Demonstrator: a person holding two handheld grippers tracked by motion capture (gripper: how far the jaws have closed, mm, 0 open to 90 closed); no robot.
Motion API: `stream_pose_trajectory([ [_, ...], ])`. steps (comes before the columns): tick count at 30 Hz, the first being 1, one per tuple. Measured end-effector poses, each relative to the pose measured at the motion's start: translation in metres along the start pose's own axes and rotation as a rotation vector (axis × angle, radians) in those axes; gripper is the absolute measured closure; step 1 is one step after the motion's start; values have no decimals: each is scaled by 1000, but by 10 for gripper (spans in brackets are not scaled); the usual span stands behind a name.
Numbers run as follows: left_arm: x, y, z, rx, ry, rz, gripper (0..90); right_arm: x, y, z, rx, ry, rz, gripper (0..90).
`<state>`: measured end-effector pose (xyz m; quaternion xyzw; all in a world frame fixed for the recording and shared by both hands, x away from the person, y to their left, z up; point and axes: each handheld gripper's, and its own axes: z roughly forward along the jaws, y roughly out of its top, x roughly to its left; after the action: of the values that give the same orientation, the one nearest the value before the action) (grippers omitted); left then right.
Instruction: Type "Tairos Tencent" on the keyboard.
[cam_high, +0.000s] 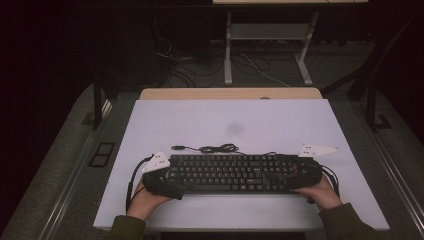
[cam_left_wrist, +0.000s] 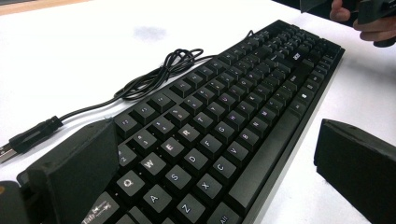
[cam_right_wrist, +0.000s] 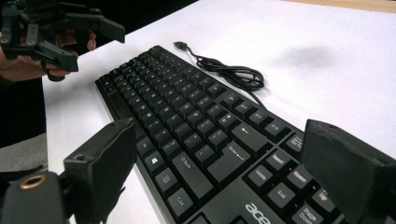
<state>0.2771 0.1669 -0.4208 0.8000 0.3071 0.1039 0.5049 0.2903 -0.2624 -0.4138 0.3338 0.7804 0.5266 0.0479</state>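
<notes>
A black keyboard (cam_high: 227, 172) lies near the front of the white table top (cam_high: 225, 115), its keys facing up. Its black cable (cam_high: 217, 148) is coiled just behind it and ends in a loose USB plug (cam_high: 177, 147). My left gripper (cam_high: 169, 182) is at the keyboard's left end. In the left gripper view its jaws stand wide apart, astride the keyboard (cam_left_wrist: 224, 107), and the near jaw is clear of the front edge. My right gripper (cam_high: 292, 175) is open across the right end, one jaw on each side of the keyboard (cam_right_wrist: 187, 116).
A faint grey smudge (cam_high: 233, 129) marks the table behind the cable. The table's wooden back edge (cam_high: 230, 93) borders a dark floor with a white desk frame (cam_high: 227, 55) and loose wires. Bare table surface stretches behind the keyboard.
</notes>
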Motion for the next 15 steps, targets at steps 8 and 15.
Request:
stream_pose_trajectory([
  [8,0,0,1,-2,-4,0,0,2,7,9,0,5,-12,106],
  [15,-2,0,3,-1,-8,1,0,6,11,20,13,25,-29,106],
])
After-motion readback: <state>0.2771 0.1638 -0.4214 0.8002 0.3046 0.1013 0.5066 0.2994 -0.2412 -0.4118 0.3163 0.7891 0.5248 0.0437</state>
